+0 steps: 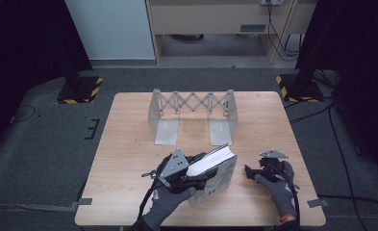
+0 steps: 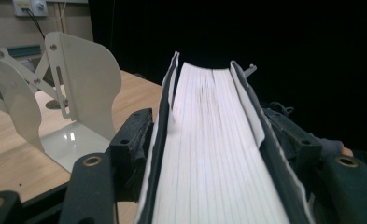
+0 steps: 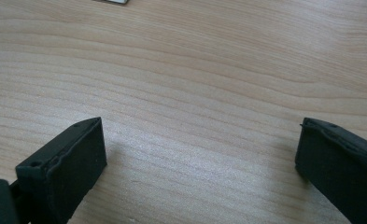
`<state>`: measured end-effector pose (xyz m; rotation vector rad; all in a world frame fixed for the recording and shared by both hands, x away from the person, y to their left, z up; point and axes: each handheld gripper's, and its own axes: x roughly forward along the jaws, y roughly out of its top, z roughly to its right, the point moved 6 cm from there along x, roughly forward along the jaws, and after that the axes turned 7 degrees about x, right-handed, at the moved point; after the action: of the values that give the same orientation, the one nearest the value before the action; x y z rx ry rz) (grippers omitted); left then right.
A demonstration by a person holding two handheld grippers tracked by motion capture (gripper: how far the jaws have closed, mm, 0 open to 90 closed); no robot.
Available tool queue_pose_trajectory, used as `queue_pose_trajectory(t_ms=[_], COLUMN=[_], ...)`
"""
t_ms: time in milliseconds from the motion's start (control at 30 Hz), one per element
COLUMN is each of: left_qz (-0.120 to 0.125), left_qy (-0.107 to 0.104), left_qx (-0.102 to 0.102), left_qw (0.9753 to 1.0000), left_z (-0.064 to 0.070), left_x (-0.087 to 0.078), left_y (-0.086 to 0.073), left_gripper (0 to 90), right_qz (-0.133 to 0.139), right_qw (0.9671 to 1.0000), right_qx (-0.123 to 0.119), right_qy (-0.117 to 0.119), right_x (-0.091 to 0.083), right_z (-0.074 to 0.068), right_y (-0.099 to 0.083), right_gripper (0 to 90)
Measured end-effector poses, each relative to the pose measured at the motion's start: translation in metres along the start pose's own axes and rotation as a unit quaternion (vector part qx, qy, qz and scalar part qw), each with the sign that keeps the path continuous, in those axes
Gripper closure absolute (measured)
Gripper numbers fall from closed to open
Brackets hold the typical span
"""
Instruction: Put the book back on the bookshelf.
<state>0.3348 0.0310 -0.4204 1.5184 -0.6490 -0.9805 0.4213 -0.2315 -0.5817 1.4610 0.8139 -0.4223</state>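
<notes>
Left gripper [image 1: 198, 174] has its fingers [image 2: 130, 140] clamped on both covers of a grey book [image 1: 214, 172], page edge facing up, book tilted and lifted near the front middle of the table [image 1: 129, 144]. Holding it by the covers keeps it closed, probably to stand it upright. The expanding metal bookend rack [image 1: 192, 115] stands empty at the far side, well apart from the book, likely the destination. Right gripper [image 1: 255, 173] sits low over bare table to the right, fingers [image 3: 64, 170] spread wide, nothing between them, likely waiting to assist.
</notes>
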Motion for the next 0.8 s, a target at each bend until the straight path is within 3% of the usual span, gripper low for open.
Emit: queue_pose_trajectory(t_ms=[267,367,600,633,733,800], left_qz=[-0.043,-0.042,-0.032,-0.041,-0.069,-0.076], left_qy=[0.007,0.006,-0.008,-0.013,0.001,0.000], left_qx=[0.005,0.004,-0.019,-0.018,0.006,0.003], left_qw=[0.9990,0.9991,0.9993,0.9989,0.9976,0.9971], left_z=[-0.004,-0.005,-0.004,-0.004,-0.004,-0.005], left_x=[0.004,0.004,0.013,0.016,0.018,0.018], left_y=[0.004,0.005,0.011,0.011,0.010,0.010], left_gripper=[35.4,34.4,35.2,34.7,34.7,35.2], right_qz=[0.001,0.001,0.001,0.001,0.001,0.001], right_qw=[1.0000,1.0000,1.0000,1.0000,1.0000,1.0000], right_qx=[0.001,0.002,0.004,0.004,0.004,0.004], right_qy=[0.001,0.001,0.001,0.001,0.001,0.001], right_x=[0.000,0.000,0.000,0.000,0.000,0.000], right_z=[-0.001,-0.001,-0.002,-0.002,-0.002,-0.002], right_y=[0.000,0.000,0.000,0.000,0.000,0.000], right_gripper=[2.9,2.8,2.8,2.8,2.8,2.8])
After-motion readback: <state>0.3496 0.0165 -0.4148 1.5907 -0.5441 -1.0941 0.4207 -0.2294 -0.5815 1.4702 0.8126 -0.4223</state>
